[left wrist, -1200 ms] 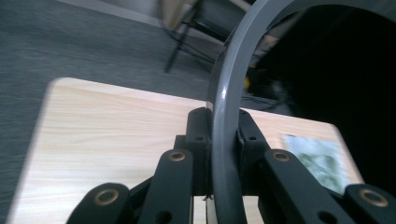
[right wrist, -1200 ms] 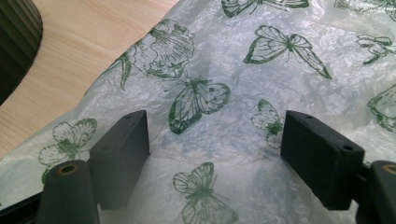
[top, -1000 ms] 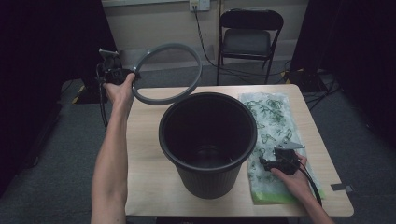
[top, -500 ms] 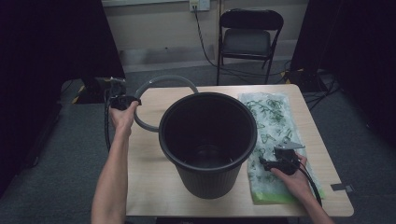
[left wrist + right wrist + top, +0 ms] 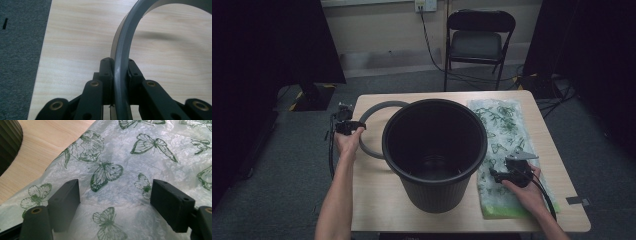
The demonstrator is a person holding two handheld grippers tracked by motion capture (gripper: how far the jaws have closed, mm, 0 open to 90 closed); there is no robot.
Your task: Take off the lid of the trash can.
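Hoop, thin grey plastic ring (image 5: 122,50), looked light, stiff, smooth; left gripper (image 5: 117,72) pinched its band, beside big black plastic bucket (image 5: 434,150). Right gripper (image 5: 115,205) gaped, nothing held, over soft, slippery butterfly-print plastic bag (image 5: 140,152).

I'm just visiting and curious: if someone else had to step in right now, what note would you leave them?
Left gripper: shut on the grey ring, at the table's left edge beside the black bin.
Right gripper: open, jaws resting on the butterfly-print plastic bag, nothing gripped.
Bag lies flat to the right of the bin; the bin looks empty.
Done: ring is off the bin.
Left, probably: set the ring down, pick up the bag, line the bin, refit the ring.
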